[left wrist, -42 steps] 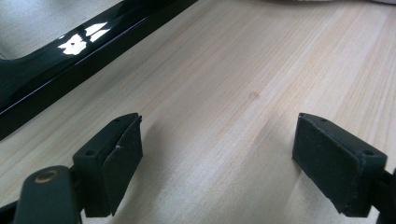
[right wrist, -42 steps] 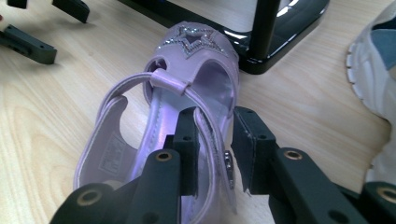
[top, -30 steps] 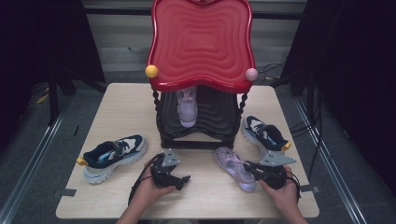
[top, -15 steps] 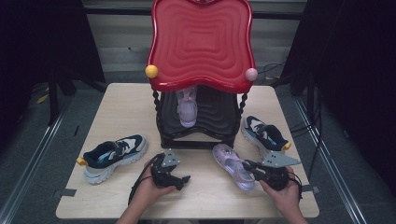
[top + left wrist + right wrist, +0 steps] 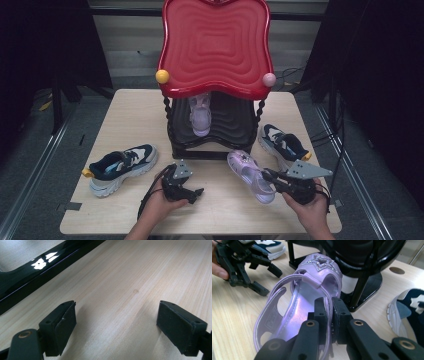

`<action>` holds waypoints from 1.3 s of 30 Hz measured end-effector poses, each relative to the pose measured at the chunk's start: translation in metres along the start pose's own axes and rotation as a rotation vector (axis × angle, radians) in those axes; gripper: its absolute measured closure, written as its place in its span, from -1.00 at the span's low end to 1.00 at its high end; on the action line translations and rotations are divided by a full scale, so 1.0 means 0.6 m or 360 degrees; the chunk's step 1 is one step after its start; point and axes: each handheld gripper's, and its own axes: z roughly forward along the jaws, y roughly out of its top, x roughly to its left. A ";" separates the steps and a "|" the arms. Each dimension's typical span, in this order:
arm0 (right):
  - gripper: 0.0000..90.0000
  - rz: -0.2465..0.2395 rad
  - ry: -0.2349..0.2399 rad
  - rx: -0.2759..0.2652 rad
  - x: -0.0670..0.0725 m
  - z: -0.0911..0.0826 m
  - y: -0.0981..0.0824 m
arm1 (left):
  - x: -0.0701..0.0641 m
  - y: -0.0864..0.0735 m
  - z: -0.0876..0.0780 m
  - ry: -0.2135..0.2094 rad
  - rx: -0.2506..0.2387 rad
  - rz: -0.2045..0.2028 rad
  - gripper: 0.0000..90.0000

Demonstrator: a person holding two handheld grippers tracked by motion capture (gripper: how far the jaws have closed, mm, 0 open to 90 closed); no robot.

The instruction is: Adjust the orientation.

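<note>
Pinching the purple sandal by its side strap, the right tool is holding it near the shoe rack; left tool is resting spread on the surface.

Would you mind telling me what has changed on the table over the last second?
The right gripper, shut on the purple sandal, has lifted it slightly off the table. The left gripper stayed put, jaws open. Both sneakers and the sandal on the rack are unchanged.
</note>
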 end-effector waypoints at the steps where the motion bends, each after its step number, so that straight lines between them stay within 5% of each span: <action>1: 0.85 0.0003 0.0001 -0.0005 0.001 -0.002 0.004 | 0.000 0.000 0.000 0.0000 0.0000 0.0000 -0.65; 21: 0.85 0.0045 -0.0065 -0.0096 0.001 -0.015 0.095 | 0.000 0.000 0.000 -0.0001 0.0000 0.0000 -0.65; 39: 0.85 0.0110 -0.0325 -0.0132 -0.010 0.038 0.142 | 0.000 0.000 0.000 -0.0003 -0.0002 0.0000 -0.66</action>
